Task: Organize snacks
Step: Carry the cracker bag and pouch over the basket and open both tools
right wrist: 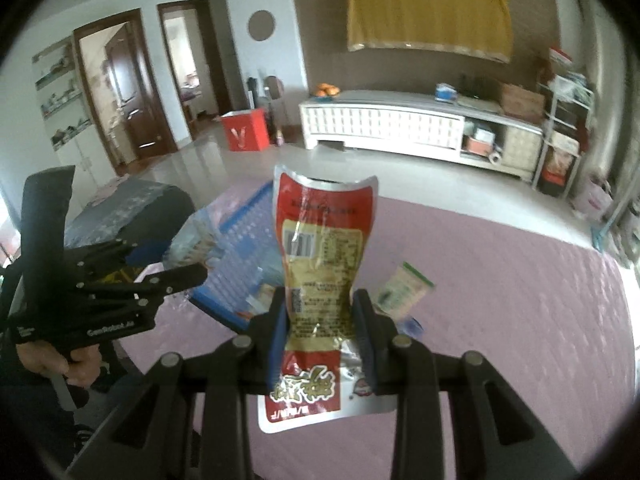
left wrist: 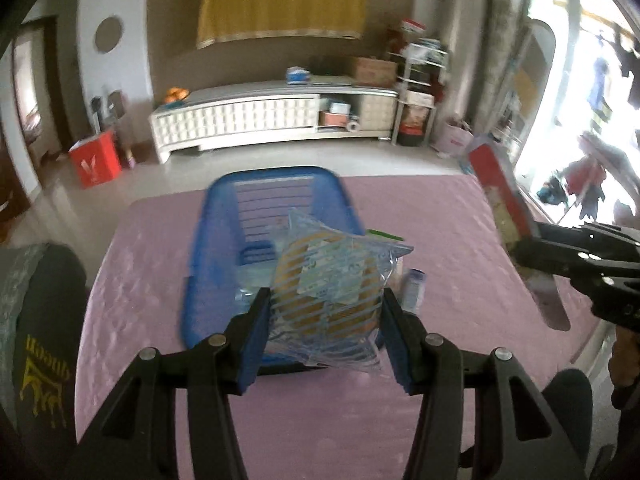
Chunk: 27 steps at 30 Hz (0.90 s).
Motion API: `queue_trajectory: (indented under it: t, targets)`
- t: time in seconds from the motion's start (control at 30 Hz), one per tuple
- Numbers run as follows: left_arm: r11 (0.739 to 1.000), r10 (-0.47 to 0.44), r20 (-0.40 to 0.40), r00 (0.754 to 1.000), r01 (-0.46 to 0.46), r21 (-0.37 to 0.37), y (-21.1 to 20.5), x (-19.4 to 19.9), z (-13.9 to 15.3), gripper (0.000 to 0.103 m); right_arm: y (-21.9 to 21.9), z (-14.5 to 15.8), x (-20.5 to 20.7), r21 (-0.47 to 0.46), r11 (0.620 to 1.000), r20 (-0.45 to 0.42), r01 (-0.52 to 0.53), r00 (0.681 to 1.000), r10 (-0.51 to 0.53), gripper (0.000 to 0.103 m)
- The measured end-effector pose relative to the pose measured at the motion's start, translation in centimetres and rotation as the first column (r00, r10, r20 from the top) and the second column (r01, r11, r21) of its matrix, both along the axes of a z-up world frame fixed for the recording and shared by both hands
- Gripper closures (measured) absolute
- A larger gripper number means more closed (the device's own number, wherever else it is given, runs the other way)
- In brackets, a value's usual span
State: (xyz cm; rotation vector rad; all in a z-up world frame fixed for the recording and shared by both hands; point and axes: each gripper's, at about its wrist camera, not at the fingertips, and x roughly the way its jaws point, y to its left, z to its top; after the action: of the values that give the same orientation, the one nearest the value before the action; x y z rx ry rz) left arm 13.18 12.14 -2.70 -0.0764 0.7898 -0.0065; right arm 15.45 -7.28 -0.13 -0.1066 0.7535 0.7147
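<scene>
My left gripper (left wrist: 325,304) is shut on a clear blue-striped bag of round pastry (left wrist: 326,280), held above the near end of the blue plastic basket (left wrist: 212,248). My right gripper (right wrist: 322,308) is shut on a red and silver snack packet (right wrist: 322,248), pinched at its middle and standing upright. From the left wrist that packet (left wrist: 504,200) shows at the right, in the right gripper (left wrist: 524,248). In the right wrist view the left gripper (right wrist: 176,258) is at the left with the clear bag (right wrist: 192,240), beside the basket (right wrist: 244,240).
The pink tablecloth (right wrist: 500,300) covers the table. A green-edged small packet (right wrist: 404,288) lies on it right of the basket, next to a small blue and white item (left wrist: 414,284). A dark chair back (left wrist: 44,320) stands at the left. A hand (right wrist: 76,368) grips the left tool.
</scene>
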Motion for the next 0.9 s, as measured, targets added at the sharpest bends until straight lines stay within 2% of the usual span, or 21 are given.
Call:
queue_trajectory:
  t: [0.13, 0.43, 0.7, 0.9]
  targets:
    - [0.999, 0.052, 0.003, 0.999, -0.052, -0.006, 3.3, -0.3, 0.5, 0.053, 2.7, -0.2, 0.8, -0.023, 0.999, 0.004, -0.044, 0.999, 0.044, 0.067]
    - [0.995, 0.101, 0.008, 0.995, -0.101, 0.002, 7.5, -0.1, 0.3, 0.053, 7.5, -2.0, 3.6, -0.083, 0.99, -0.025, -0.11, 0.994, 0.108, 0.067]
    - [0.996, 0.09, -0.01, 0.996, -0.09, 0.011, 9.4, 1.9, -0.4, 0.053, 11.0, -3.9, 6.3, -0.102, 0.984, -0.092, -0.148, 0.986, 0.139, 0.067]
    - [0.999, 0.038, -0.025, 0.999, -0.037, 0.04, 9.7, 4.9, -1.2, 0.053, 12.9, -4.7, 8.1, -0.129, 0.979, -0.108, -0.158, 0.983, 0.145, 0.067]
